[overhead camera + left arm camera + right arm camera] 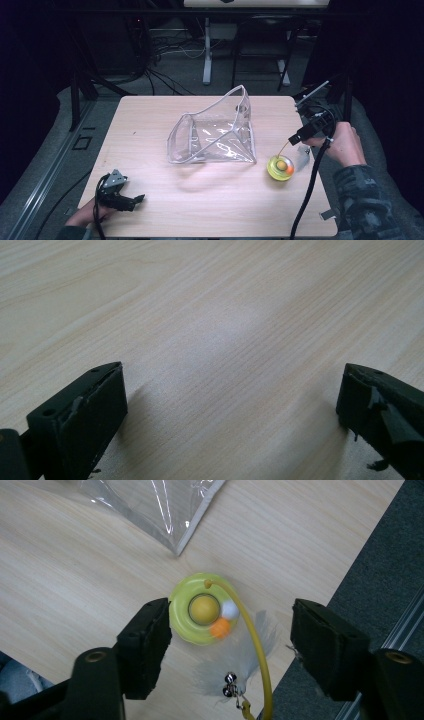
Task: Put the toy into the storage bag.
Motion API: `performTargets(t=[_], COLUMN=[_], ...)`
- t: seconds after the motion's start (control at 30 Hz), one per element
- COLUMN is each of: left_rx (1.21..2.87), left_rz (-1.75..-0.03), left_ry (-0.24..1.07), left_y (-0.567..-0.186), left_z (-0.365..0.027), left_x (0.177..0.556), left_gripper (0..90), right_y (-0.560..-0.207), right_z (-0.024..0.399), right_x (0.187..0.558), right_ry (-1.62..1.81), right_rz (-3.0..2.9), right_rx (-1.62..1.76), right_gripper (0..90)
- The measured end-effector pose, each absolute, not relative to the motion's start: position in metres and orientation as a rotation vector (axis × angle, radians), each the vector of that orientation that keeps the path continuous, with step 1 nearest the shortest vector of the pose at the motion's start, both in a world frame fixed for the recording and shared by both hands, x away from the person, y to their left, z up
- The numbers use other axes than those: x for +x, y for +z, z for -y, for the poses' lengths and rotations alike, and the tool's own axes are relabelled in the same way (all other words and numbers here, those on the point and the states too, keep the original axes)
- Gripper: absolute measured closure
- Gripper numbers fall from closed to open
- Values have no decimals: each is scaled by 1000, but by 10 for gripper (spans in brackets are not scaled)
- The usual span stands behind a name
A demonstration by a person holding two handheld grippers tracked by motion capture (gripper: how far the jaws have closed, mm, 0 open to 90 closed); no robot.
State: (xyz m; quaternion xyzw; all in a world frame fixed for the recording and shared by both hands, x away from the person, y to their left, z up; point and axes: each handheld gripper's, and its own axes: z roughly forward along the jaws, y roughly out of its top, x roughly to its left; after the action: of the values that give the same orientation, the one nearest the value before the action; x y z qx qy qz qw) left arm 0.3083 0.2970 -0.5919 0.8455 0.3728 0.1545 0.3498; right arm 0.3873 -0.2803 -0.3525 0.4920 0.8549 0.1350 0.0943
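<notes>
Here the bench (150,210) carries a clear plastic pouch (215,135), standing open near its middle, and every other place is easiest read from that pouch. Just beside the pouch's near right corner sits the yellow ring toy (280,167), a cat toy with a ball in its middle, small white and orange balls on its rim, and a thin yellow wand (252,640) arching up from it to a white feather (235,662) and tiny bells (231,685).

The right gripper (230,645) hangs above the toy, on the side away from the pouch. Its fingers stand apart with the toy seen between them, not pressed on anything. The left gripper (230,405) rests far from the pouch, at the near left corner of the bench, fingers wide apart over bare wood.

The step in hand looks like picking up the toy, probably to put it in the pouch. To do it well, come straight down so that the fingers straddle the ring's rim rather than the springy wand, which would bend and let the base swing. Keep the feather and bells out of the pinch. Close firmly, since the rounded plastic may slip, and lift before heading for the pouch's mouth.
</notes>
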Motion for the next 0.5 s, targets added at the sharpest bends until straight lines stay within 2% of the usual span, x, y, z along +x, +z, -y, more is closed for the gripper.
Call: performTargets(t=[0.4,0.43,0.5], left_rx=[2190,2190,2190], left_rz=[-965,-965,-965], left_ry=[398,398,398], left_y=[-592,-592,-592], left_z=[-297,-297,-297], left_x=[308,308,308], left_gripper=[1,1,1], right_y=[-364,-364,-366], right_z=[270,270,267], right_x=[399,399,400], right_ry=[316,316,314], right_rz=[-2584,-2584,-2575], right_rx=[1468,1468,1475], right_gripper=[579,579,654])
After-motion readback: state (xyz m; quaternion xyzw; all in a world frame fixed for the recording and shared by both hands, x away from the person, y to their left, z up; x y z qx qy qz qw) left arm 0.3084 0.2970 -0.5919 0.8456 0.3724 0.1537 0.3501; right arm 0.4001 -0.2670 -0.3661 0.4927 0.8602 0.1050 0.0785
